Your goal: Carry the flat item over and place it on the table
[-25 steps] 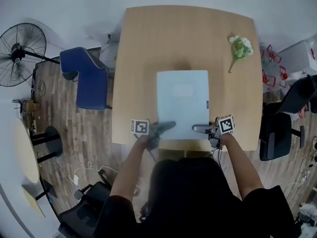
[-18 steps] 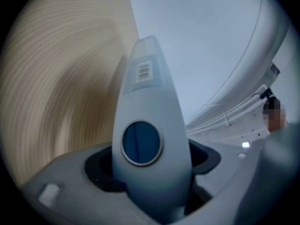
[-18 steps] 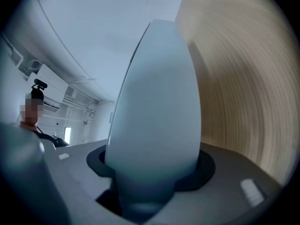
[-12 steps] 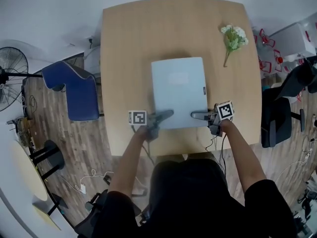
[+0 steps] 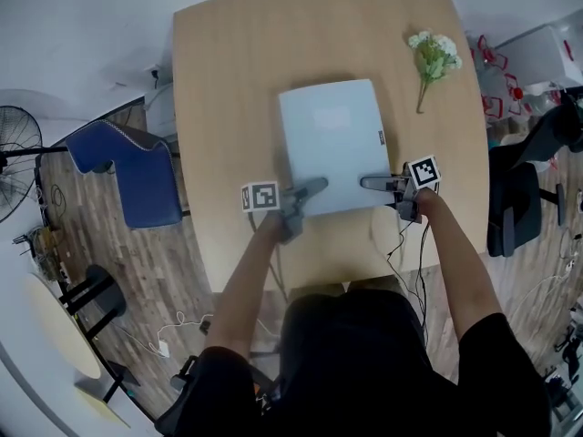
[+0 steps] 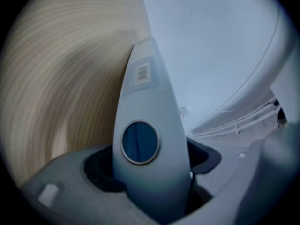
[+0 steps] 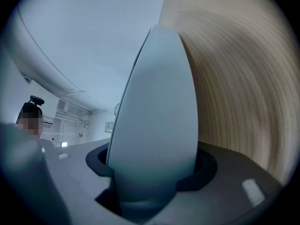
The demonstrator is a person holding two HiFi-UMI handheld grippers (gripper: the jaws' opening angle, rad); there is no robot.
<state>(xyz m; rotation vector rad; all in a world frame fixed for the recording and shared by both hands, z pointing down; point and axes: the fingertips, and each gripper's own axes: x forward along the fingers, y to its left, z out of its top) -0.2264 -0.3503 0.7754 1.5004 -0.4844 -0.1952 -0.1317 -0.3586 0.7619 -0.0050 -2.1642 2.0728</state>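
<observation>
Two grippers are in your hands, and each one's own view shows only one jaw. The other jaw hides behind it, so the pinch itself is hard to see there. From above, your left gripper (image 5: 312, 187) grips the near left corner of the flat item (image 5: 332, 139). Your right gripper (image 5: 372, 182) grips the near right corner. No lower jaw shows from above.

One flat item, pale blue, sits over the middle of the one table (image 5: 232, 80). You cannot tell if it touches the wood. Your head and shoulders cover part of the near edge.

One bunch of flowers (image 5: 434, 55) lies by the far right corner, well apart from the item. One blue chair (image 5: 127, 167) stands on the left. One fan (image 5: 14, 157) is cut off at the left side.
</observation>
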